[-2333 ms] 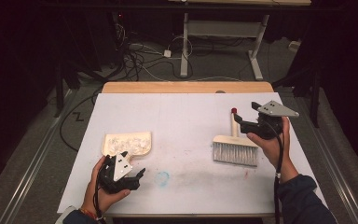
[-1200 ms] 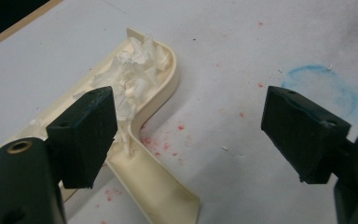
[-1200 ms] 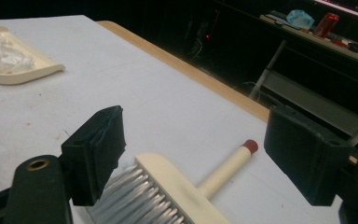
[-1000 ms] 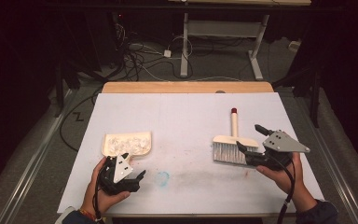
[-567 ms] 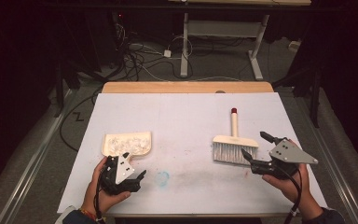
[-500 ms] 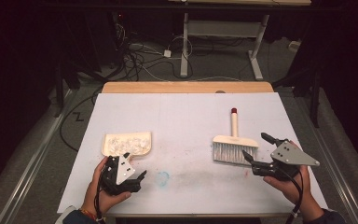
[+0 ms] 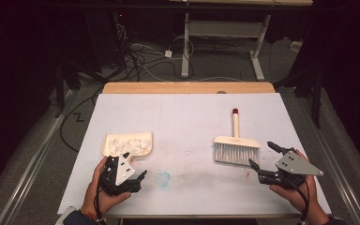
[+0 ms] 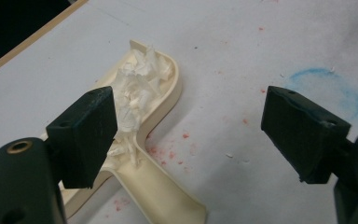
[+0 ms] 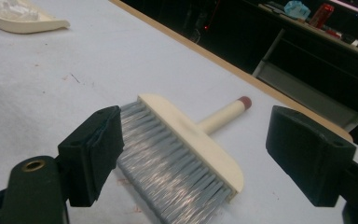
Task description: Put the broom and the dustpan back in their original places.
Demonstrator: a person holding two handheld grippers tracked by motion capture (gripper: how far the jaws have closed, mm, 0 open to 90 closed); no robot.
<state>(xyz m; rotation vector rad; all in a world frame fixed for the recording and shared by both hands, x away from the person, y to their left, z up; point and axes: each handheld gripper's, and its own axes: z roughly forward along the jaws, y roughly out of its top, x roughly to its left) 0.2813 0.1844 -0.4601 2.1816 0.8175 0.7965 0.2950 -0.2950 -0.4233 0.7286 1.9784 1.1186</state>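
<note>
Your right gripper point(image 7: 263, 157) has dropped back to the table edge, jaws apart | left gripper point(image 7: 132, 168) apart beside dustpan point(image 7: 127, 144) | brush point(image 7: 236, 145) just ahead-left of right gripper, handle pointing away from you.

1. Left gripper point(image 7: 136, 179): black body, pale grey three-cornered plate on top, dark screw dots in it.
2. Right gripper point(image 7: 262, 157): same black build, grey plate, black cable trailing.
3. Blocky black jaw pads, brass-ringed holes at their base.
4. Dark sleeves; bright wristband at left cuff.
</note>
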